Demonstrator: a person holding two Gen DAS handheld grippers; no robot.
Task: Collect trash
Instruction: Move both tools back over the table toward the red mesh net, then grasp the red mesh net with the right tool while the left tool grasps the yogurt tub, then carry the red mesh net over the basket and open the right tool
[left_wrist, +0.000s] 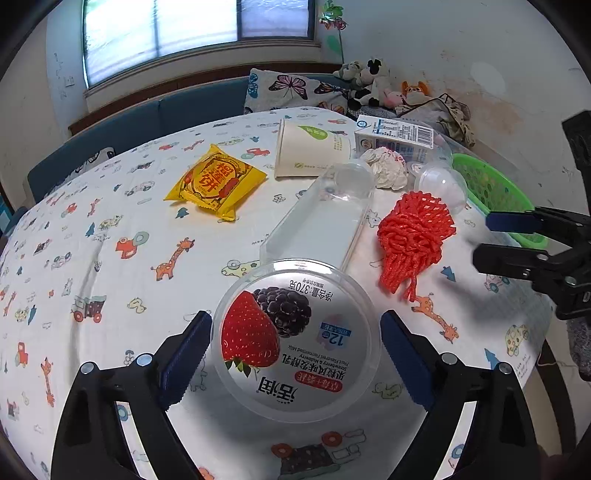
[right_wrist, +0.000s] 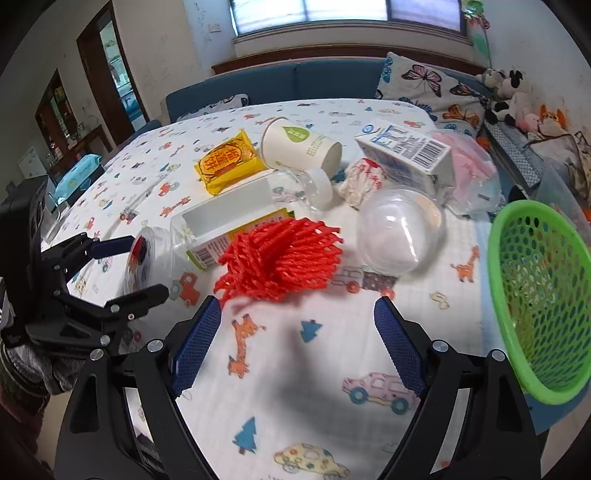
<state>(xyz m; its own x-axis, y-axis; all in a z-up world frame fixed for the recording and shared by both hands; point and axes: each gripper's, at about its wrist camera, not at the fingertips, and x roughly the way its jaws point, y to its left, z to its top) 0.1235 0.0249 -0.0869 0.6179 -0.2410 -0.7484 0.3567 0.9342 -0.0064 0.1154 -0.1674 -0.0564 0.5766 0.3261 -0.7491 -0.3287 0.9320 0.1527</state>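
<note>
Home: sofa (right_wrist: 295, 83), plush toys (left_wrist: 373, 83)

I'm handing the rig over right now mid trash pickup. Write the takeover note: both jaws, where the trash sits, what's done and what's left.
Left gripper: jaws open on either side of the yogurt tub, not visibly pressing.
Right gripper: jaws open, empty, above bare cloth just short of the red foam net.
Green basket: at the table's right edge, looks empty.
Still on the table: tub, net, yellow snack pack, paper cup, clear box, milk carton, crumpled tissue, clear dome lid.
Done: nothing binned as far as visible. Left: everything.
</note>
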